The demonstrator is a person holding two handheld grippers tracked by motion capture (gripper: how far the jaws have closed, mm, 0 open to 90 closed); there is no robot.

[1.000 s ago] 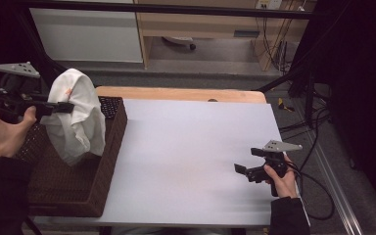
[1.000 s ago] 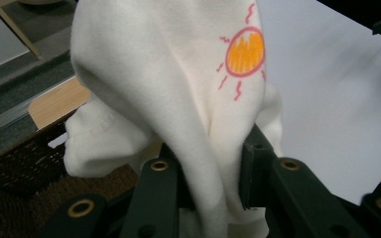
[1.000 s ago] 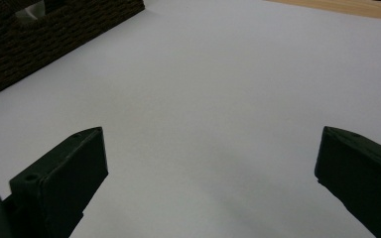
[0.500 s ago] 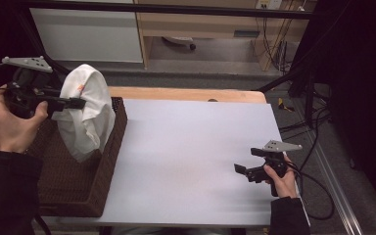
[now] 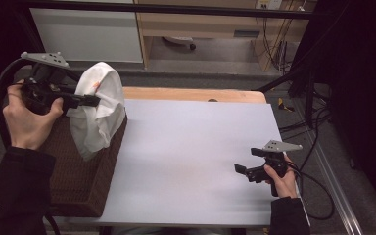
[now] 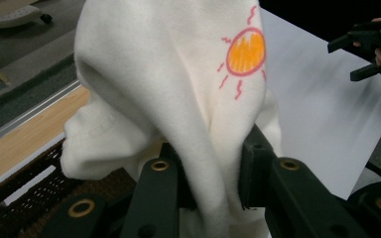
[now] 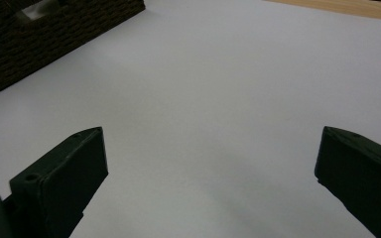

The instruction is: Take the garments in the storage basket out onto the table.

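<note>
A white garment with an orange sun drawing hangs bunched above the dark wicker basket at the table's left edge. My left gripper is shut on a fold of this cloth, holding it up in the air over the basket. Near the front right of the white table, my right gripper rests low, held by a hand. Its jaws stand wide open in the right gripper view, with only bare tabletop between them.
A wooden strip runs along the table's far edge. Beyond it stand a white cabinet and cables on the floor. The basket's woven wall lies far ahead of the right gripper.
The left hand has carried the garment up and toward the right, so the cloth now hangs higher over the basket's inner edge. The right gripper has stayed where it was.
</note>
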